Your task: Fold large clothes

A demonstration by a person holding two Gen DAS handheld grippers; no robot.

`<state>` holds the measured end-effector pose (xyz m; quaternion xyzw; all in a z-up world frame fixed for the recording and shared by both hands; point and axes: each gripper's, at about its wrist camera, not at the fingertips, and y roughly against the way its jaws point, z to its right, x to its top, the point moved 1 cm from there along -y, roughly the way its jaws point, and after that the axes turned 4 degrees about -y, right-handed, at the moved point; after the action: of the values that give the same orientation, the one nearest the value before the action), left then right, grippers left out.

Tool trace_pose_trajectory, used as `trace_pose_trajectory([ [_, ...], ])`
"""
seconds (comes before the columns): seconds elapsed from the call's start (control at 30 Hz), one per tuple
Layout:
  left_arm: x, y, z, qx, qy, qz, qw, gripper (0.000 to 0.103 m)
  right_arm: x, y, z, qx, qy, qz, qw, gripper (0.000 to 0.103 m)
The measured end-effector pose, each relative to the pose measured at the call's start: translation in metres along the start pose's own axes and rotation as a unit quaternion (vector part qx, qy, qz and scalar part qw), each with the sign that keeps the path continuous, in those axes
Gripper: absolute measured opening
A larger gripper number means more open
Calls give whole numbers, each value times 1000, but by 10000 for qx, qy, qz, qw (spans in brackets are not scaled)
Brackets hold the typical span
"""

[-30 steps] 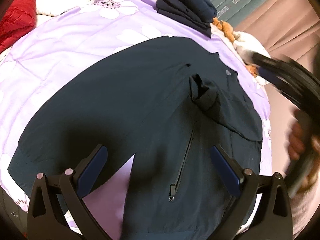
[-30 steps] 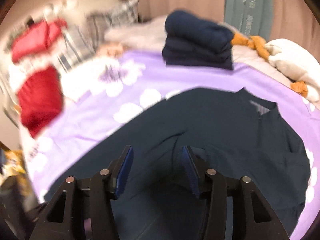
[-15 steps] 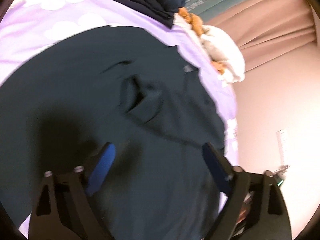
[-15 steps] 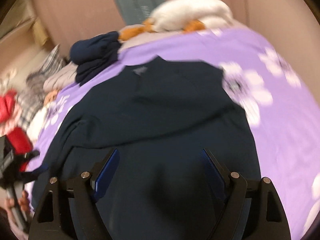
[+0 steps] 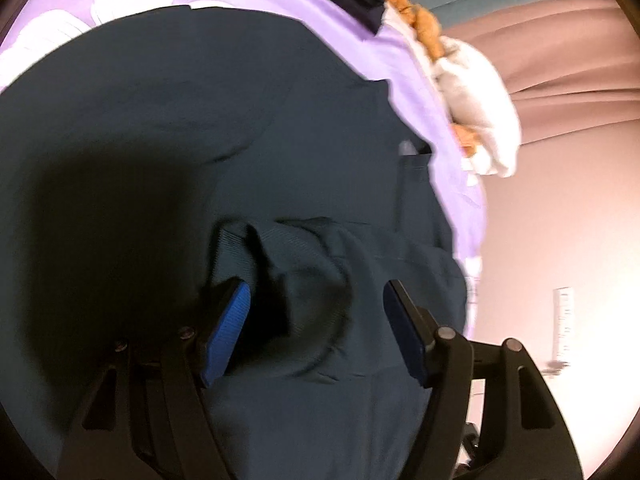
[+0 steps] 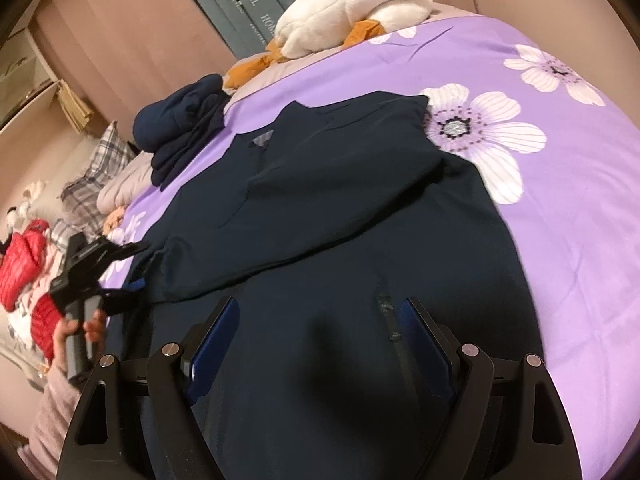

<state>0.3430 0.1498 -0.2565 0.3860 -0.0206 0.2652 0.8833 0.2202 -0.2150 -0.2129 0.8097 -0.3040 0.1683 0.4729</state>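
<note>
Now I had the dark navy jacket [image 6: 360, 208] lying spread on the bed, on the purple bedsheet [image 6: 568, 208] with white flowers, one sleeve folded across its front. My left tool [image 5: 316, 324] pointed down at the ribbed cuff [image 5: 280, 256] of that sleeve; its jaws were closing, the bunched cuff was between the blue pads [image 5: 224, 332], but the pads did not press on it yet. My right tool [image 6: 320, 340] hovered over the lower part of the jacket, near the pocket zipper [image 6: 386, 316], with jaws wide apart and nothing between them. In the right wrist view I saw my left hand [image 6: 76, 332] around the grey handle of the other tool, at the left edge of the jacket. A pile of folded navy clothes [image 6: 180, 120] sat beyond the jacket, and a white plush toy [image 6: 352, 8] with orange parts lay near the pink curtain [image 6: 120, 20]. Some red garment [image 6: 24, 256] lay far to the left.
</note>
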Motion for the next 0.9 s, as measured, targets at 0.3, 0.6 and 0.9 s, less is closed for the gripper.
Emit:
trace_pose_trajectory([
  [0.3, 3, -29, 1, -750, 236, -323, 9964, 17, -12, -14, 3, 21, -146, -212, 9997, 84],
  [0.6, 10, 24, -10, -66, 16, 561, 9984, 5, -17, -17, 6, -108, -170, -291, 9994, 84],
  [0.9, 5, 47, -6, 594, -454, 571, 9956, 6, -9, -7, 7, -270, -112, -132, 9995, 84],
])
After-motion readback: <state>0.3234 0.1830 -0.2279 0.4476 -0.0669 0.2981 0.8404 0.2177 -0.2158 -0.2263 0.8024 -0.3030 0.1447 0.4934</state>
